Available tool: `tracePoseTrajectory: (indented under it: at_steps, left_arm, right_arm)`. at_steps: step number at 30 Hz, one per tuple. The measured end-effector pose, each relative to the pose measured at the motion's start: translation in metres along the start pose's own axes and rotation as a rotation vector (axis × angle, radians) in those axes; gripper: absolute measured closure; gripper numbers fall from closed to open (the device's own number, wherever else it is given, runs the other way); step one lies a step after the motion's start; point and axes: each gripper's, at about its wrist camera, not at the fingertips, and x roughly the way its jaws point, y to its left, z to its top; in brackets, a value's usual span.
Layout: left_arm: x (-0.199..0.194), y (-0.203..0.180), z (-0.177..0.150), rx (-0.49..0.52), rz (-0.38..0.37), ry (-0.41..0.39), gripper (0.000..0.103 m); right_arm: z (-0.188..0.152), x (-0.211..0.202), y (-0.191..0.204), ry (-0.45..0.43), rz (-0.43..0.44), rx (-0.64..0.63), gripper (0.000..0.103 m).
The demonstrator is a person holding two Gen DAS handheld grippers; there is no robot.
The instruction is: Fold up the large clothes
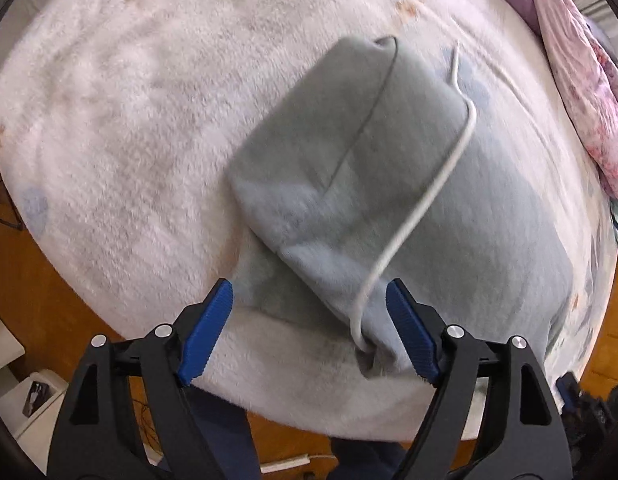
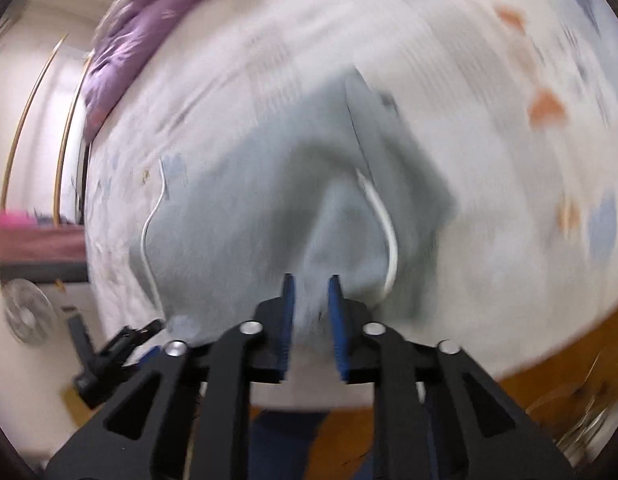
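Standing over a bed spread with a white fluffy blanket [image 1: 109,128], a person is working a pale grey-blue fleece hooded top with white drawcords [image 1: 349,152], which is lying near the bed's near edge with one part already doubled over the rest.

Step in hand, as I judge it: one fold is being laid and let go, with the other side being held.

- Left tongs [image 1: 309,312] are standing spread wide, pointing down over the garment's near end. The blue pads are flanking the cloth and one white drawcord [image 1: 421,208] without pressing on either.
- Right tongs [image 2: 312,300] are sitting nearly pressed together, pinching a raised ridge of the fleece between the blue pads; the cloth is peaking up toward them.

Next move, my guess: the spread left tongs are needing a fresh hold on a free edge or corner, clear of the drawcord, so the next fold can be carried across while the right pinch is keeping the cloth taut. The loose cord looks likely to snag or get nipped.

What each view is giving:
- Left wrist view is showing the doubled-over flap with its dark seam line, lying flat and sharp-edged, and pink floral bedding [image 1: 589,92] heaped at the far side.
- Right wrist view, badly blurred, is showing the pinch itself, a second drawcord [image 2: 149,236] trailing off to the side, and purple bedding [image 2: 121,60] at the far end; the left tongs are appearing only as a dark shape low at the edge.
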Motion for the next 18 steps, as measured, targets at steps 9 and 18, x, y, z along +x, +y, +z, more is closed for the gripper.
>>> tracePoseTrajectory:
  at_steps: [9, 18]
  left_arm:
    - [0.039, 0.010, 0.000, -0.074, 0.073, -0.023, 0.021]
    - [0.033, 0.037, -0.010, -0.193, -0.069, -0.032, 0.014]
  right_arm:
    - [0.046, 0.084, -0.084, 0.122, -0.186, -0.045, 0.103]
    - [0.073, 0.042, -0.022, 0.099, -0.188, -0.191, 0.102]
